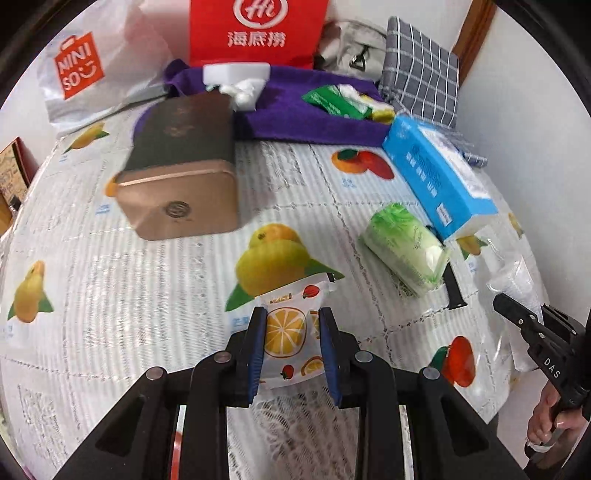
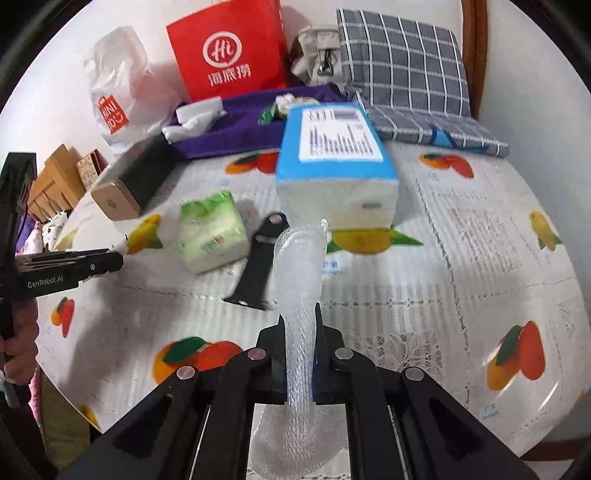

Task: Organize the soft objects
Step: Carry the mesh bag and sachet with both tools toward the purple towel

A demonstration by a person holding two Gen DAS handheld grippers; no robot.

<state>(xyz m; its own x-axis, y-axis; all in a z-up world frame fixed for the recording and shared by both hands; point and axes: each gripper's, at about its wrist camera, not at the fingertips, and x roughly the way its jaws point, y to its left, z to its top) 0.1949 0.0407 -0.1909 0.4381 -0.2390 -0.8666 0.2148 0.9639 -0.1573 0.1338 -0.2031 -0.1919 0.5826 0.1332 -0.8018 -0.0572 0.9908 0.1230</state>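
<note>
Holding: the left gripper (image 1: 292, 341) has its blue fingers (image 1: 257, 350) pressed on a small fruit-print tissue pack (image 1: 286, 334), raised above the near middle of the counter (image 1: 166, 295).
Pack handling: light, soft and squashy by the look of it, with a slick wrapper; a grip across its middle, as now, seems safest.
Second thing: the right gripper (image 2: 300, 354) is clamped nearly shut on a clear mesh foam sleeve (image 2: 299, 266), which stands up limp between the fingers over the counter's near edge.
Sleeve handling: very light and floppy, likely to bend or slip, so a pinch well down its length suits it.
Hand pose: both grippers tilt steeply down toward the counter; a hand (image 1: 550, 421) shows on the right gripper's handle.
Around: green tissue pack (image 1: 406, 247) and blue tissue box (image 1: 436, 173) toward the right side, gold tin (image 1: 181, 181) left of middle.
Back edge: purple cloth (image 1: 295, 118), red bag (image 1: 255, 29), checked cushion (image 1: 421, 70).
</note>
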